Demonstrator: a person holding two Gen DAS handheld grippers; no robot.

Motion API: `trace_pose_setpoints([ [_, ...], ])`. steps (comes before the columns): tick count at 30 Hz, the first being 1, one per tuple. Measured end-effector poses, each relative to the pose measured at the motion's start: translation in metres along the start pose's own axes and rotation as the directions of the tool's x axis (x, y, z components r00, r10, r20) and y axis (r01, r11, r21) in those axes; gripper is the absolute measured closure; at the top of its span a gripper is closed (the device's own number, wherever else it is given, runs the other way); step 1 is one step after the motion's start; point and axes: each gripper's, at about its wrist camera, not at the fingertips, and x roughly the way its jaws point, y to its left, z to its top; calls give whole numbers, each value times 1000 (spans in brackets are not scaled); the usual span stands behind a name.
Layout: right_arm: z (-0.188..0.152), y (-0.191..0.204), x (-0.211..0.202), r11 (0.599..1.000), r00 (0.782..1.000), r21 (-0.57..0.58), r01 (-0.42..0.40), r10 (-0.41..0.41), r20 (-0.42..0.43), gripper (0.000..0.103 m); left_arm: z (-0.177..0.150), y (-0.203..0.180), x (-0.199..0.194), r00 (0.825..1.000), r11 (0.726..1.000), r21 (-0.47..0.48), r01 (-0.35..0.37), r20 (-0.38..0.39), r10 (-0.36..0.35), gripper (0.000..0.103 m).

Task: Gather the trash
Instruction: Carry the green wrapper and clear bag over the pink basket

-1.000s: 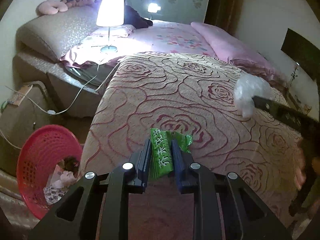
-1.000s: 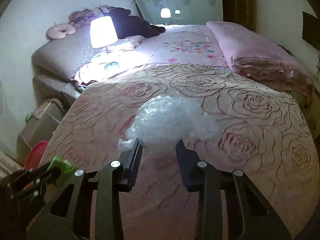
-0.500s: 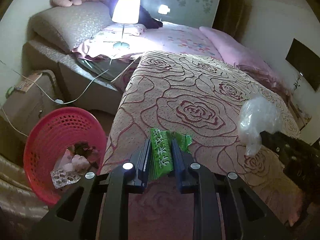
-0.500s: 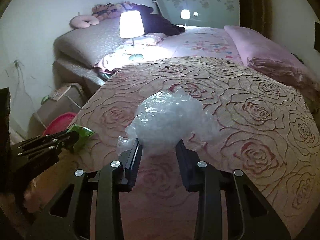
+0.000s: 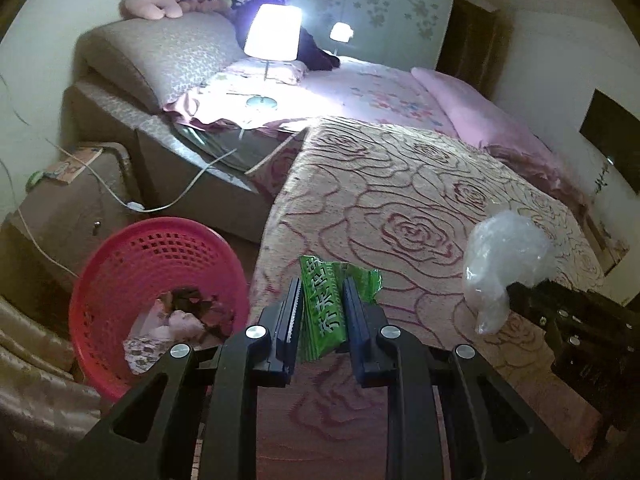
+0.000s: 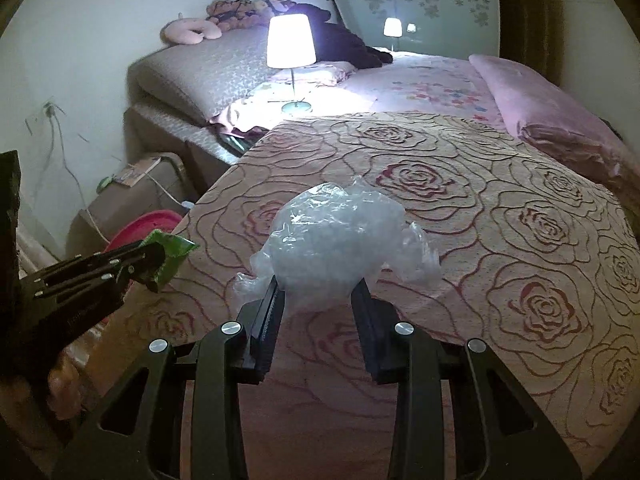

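Note:
My left gripper (image 5: 323, 300) is shut on a green snack wrapper (image 5: 324, 308) and holds it above the bed's left edge, just right of a red basket (image 5: 132, 256) that has trash in it. My right gripper (image 6: 318, 296) is shut on a crumpled clear plastic bag (image 6: 332, 236) above the rose-patterned bedspread (image 6: 480, 220). The bag and right gripper also show in the left wrist view (image 5: 504, 256). The left gripper with the wrapper (image 6: 172, 252) and part of the red basket (image 6: 140, 226) show at the left of the right wrist view.
A lit lamp (image 5: 272, 36) stands on the bed near the headboard, with a cord trailing down. A brown box (image 5: 76, 196) sits beside the basket on the floor. A pink folded quilt (image 5: 492, 128) lies at the bed's far right.
Both grippers have moved left toward the bed's edge with their trash held. The red basket has come closer and larger in the left wrist view.

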Motion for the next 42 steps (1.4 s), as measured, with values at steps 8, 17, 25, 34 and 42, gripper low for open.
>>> trace_pose_setpoints([
  [8, 5, 22, 7, 999, 1000, -37, -19, 19, -9, 69, 2, 34, -3, 999, 997, -69, -36, 5, 36, 83],
  [17, 16, 58, 22, 993, 998, -95, -66, 64, -27, 69, 8, 79, -7, 993, 986, -125, -112, 4, 114, 83],
  [25, 27, 87, 32, 986, 995, -132, -101, 97, -37, 69, 10, 117, -11, 982, 971, -151, -187, -14, 187, 83],
  [34, 35, 121, 40, 976, 990, -163, -141, 135, -49, 69, 3, 144, -3, 978, 959, -192, -207, -31, 205, 83],
  [42, 37, 136, 48, 971, 987, -181, -154, 144, -66, 69, -4, 164, 14, 974, 949, -221, -224, -72, 213, 83],
])
